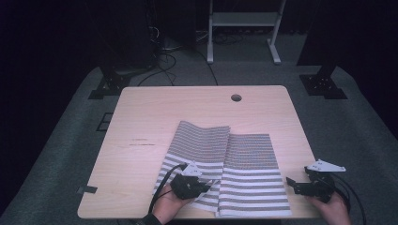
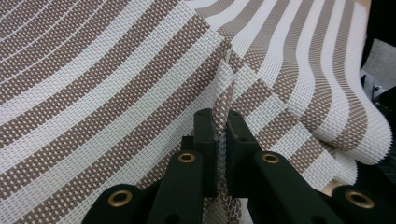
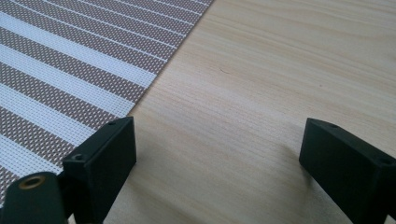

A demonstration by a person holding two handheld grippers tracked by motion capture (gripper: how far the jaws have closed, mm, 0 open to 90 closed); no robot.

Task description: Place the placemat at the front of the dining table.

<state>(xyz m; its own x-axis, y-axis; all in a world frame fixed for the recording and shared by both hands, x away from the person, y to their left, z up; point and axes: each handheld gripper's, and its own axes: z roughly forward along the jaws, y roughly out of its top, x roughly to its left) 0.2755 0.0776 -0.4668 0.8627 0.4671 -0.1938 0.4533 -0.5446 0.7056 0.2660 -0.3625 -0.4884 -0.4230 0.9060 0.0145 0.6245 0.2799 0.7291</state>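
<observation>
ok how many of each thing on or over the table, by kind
striped mat: 1
claws: 2, left claw shut on the mat's edge, right claw open over the table
total: 3

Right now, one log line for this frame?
left hand-held gripper: shut on striped mat | right hand-held gripper: open over table beside mat
</observation>
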